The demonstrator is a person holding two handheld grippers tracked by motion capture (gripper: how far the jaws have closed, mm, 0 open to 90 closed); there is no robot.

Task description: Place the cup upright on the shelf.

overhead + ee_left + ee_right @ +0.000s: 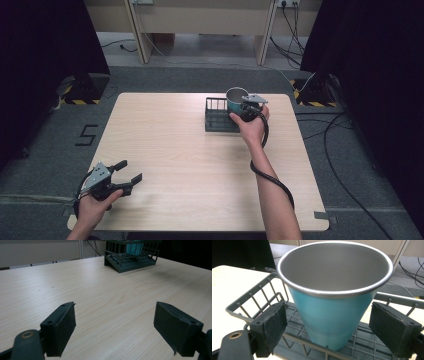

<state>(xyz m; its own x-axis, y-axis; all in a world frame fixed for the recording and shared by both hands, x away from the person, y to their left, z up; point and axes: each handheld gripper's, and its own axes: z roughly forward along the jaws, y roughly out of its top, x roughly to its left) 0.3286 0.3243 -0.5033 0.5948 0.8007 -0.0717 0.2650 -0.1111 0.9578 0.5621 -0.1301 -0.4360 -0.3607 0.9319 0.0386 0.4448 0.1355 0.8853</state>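
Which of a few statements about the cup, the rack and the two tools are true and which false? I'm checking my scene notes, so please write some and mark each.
1. The blue cup stands upright in the wire rack. True.
2. The right tool is clamped shut on the cup. False: its jaws stand open on either side of the cup, with gaps showing.
3. The left tool is open and holds nothing. True.
4. The cup is full of liquid. False: its metal inside looks empty.
5. The rack sits at the table's near left corner. False: it sits toward the far edge, right of the middle, while the left tool is at the near left corner.
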